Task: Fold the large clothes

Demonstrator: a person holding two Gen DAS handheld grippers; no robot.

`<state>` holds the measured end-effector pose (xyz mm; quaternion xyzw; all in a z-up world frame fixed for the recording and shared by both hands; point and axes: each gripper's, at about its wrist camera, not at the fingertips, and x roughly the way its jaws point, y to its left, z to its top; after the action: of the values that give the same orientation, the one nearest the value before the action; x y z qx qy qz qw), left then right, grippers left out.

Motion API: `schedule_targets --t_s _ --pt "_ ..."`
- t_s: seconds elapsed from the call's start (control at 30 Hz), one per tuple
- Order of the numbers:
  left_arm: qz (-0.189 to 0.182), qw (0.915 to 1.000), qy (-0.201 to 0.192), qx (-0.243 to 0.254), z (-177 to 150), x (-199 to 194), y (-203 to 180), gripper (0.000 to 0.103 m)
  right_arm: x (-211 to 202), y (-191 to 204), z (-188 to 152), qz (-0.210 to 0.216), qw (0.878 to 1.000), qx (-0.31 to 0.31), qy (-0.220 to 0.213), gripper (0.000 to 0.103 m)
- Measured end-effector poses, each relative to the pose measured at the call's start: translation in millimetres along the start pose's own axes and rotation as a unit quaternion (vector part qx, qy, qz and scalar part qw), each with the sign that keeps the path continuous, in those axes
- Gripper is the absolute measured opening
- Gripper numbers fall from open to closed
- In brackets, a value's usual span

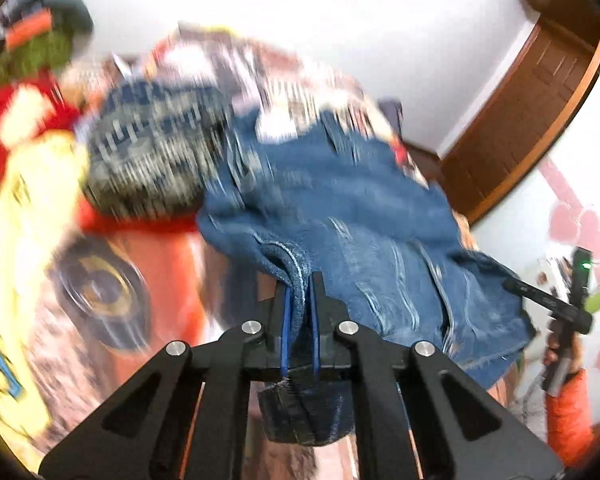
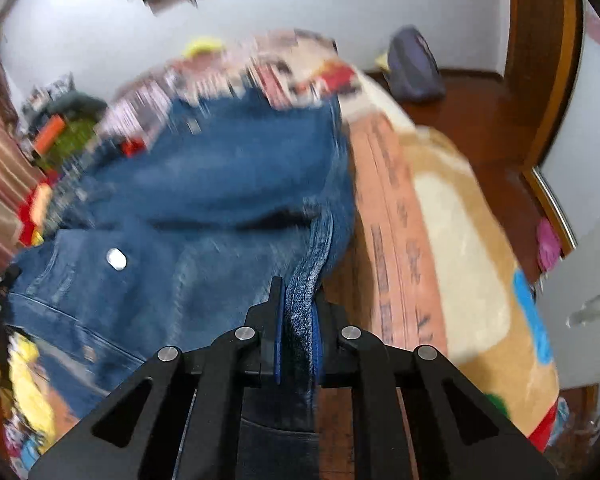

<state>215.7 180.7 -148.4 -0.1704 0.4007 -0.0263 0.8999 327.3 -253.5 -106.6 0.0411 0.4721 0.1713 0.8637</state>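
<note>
Your left tongs (image 1: 300, 280) are clamped on a seamed edge of the blue denim jacket (image 1: 340, 208); your right tongs (image 2: 298, 286) are clamped on another stitched hem of the same jacket (image 2: 188, 200). The garment hangs stretched between both tongs above a bed with a colourful printed cover (image 1: 172, 272); whether its far part touches the bed cannot be told through the blur. A metal snap button (image 2: 116, 259) shows on the jacket front. Just beside the jacket lies a folded navy-and-white patterned knit (image 1: 156, 148), with a red garment (image 1: 4, 136) beyond it. A tan and orange blanket (image 2: 440, 216) covers the bed's right side. White walls, a brown wooden door (image 1: 532, 96) and a purple bag (image 2: 414, 64) on the wooden floor surround the bed.
</note>
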Motion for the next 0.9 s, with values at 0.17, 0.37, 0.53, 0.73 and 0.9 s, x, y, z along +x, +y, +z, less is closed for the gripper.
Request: schedule_targets --t_s 0.17,0.37,0.53,0.73,0.9 --pt "0.007 0.9994 0.016 -0.028 2.0 10.0 28.3 0.006 -3.1 3.4 13.0 0.008 1.000 0.003 -0.028 0.010" --pt "0.043 0.9931 0.103 -0.037 -28.6 69.2 51.8 0.018 48.4 -21.4 -7.3 -0.015 0.997 0.055 0.046 0.011" --pt "0.068 0.9879 0.135 -0.035 -41.6 77.0 59.9 0.026 64.1 -43.3 -21.3 0.017 0.988 0.116 0.098 0.015" --pt "0.033 0.9923 0.115 -0.035 -42.9 58.0 58.5 0.057 39.4 -40.5 -24.6 0.006 0.989 0.111 0.095 0.029" --pt "-0.009 0.9858 0.156 -0.062 -52.4 77.7 57.3 0.059 33.1 -33.6 -33.5 0.018 0.992 0.093 0.086 0.053"
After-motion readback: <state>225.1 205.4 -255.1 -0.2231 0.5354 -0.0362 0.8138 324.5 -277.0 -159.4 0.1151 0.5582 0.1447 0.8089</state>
